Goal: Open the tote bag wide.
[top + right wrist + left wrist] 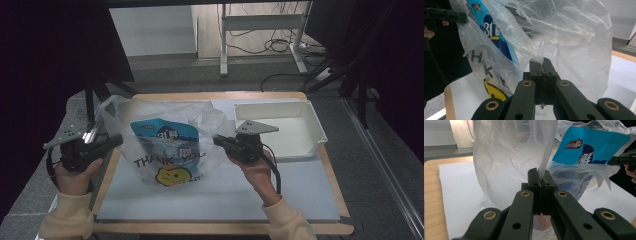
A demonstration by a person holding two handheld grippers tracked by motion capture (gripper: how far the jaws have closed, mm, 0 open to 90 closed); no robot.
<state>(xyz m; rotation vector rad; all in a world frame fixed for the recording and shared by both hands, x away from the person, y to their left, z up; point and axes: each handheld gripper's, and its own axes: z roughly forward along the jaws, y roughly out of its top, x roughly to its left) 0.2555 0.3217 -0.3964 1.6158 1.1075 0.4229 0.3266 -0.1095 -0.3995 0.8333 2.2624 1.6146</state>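
Note:
A clear plastic bag printed "THANK YOU" with a yellow smiley stands on the white mat. Inside it sits a blue snack packet, which the left gripper view also shows, as does the right gripper view. My left gripper is shut on the bag's left edge; thin film is pinched between its jaws. My right gripper is shut on the bag's right edge, with film caught between its jaws. The bag is held between both hands.
A white plastic tray lies at the back right of the wooden table. Beyond the table, a desk frame and cables stand on the floor. Dark curtains hang at both sides.

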